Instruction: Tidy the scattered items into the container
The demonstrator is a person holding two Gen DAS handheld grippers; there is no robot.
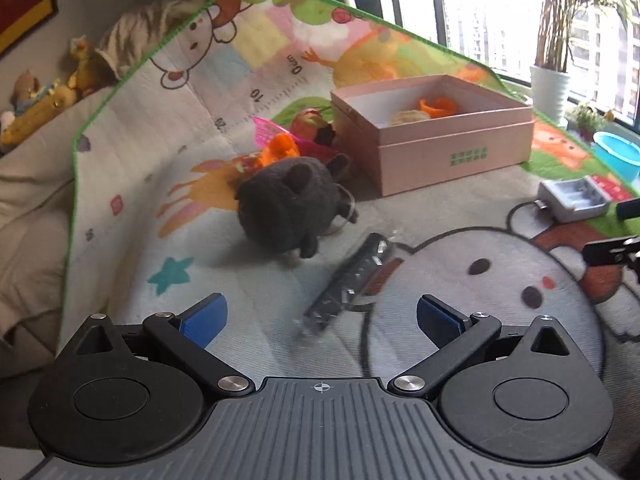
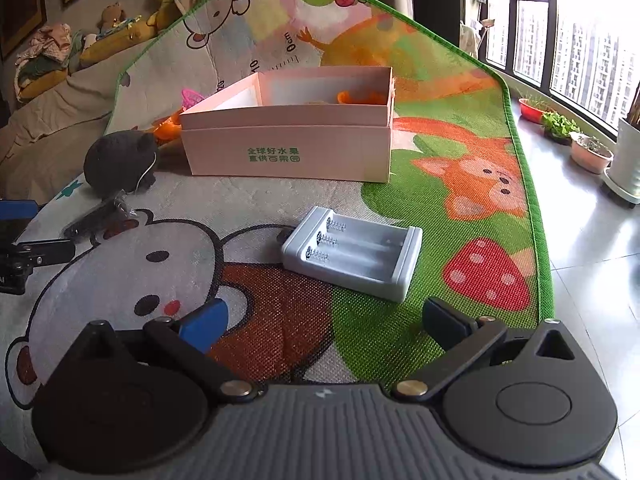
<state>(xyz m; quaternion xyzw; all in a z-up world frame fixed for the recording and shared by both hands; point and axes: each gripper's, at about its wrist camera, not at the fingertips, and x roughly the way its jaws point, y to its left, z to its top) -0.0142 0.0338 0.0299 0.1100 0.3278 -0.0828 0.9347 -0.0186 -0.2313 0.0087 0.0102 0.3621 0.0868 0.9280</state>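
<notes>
The right gripper hangs with its jaws spread wide and nothing between them, aimed down at the grey battery holder just ahead on the mat, toward the mat's right edge. The holder looks like stiff, light moulded plastic with bare springs inside; its two long outer walls seem the best place to pinch, keeping the pads clear of the springs. The left gripper is likewise open and empty above a dark wrapped stick lying aslant mid-mat; its crinkly clear wrap will likely be slick, so a grip across the narrow middle should hold best. Beyond the stick sits a grey plush, soft and squashable anywhere, with a heap of orange and pink toys behind it. The pink box stands open near the mat's far edge, an orange piece already inside
</notes>
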